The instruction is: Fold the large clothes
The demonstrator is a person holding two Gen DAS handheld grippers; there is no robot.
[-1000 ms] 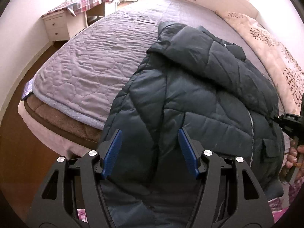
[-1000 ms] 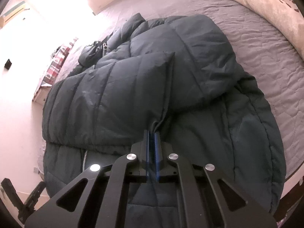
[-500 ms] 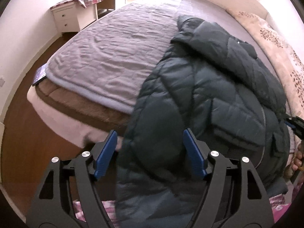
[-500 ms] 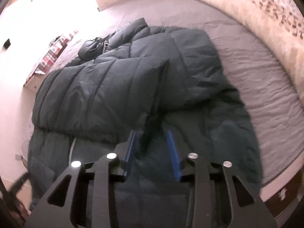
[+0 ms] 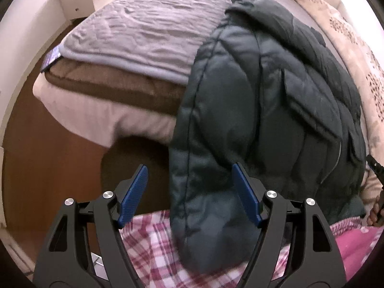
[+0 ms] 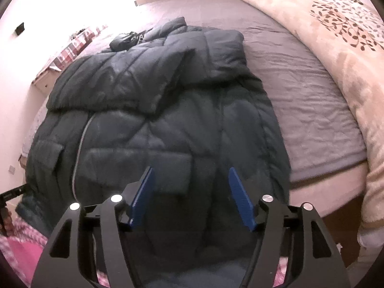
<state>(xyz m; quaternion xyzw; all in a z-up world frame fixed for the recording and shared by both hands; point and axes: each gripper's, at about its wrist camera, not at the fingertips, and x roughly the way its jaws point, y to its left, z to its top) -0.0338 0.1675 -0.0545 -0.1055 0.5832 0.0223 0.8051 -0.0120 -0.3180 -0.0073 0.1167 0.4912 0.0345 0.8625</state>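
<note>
Left wrist view, from the left edge across: wooden floor [image 5: 55,148], then the corner of the bed [image 5: 100,117] with a lilac quilted cover [image 5: 144,36] over brown and pale layers, a white drawer unit [image 5: 76,2] far behind. Further right, the dark puffer jacket [image 5: 252,100], lying lengthwise on the cover, hem drooping over the bed's near edge. Left gripper [image 5: 189,180] wide open, blue pads well apart, hovering at that hanging hem (fabric between the pads, contact impossible to confirm). Below, pink plaid cloth [image 5: 153,240]; at the far right, a beige leaf-print blanket [image 5: 355,45].

Right wrist view, again left to right: pale wall [image 6: 31,38], a plaid-covered desk [image 6: 74,45] in the distance, then the puffer jacket [image 6: 153,124] spread across the middle, one sleeve folded across the chest, zipper running down the left half, a flap pocket on each side. Right gripper [image 6: 189,184] also spread open, empty, poised over the lower right panel of the jacket near the hem (nothing pinched). Right of the jacket, bare lilac cover [image 6: 312,96], then the leaf-print blanket [image 6: 336,36] heaped along the edge.
</note>
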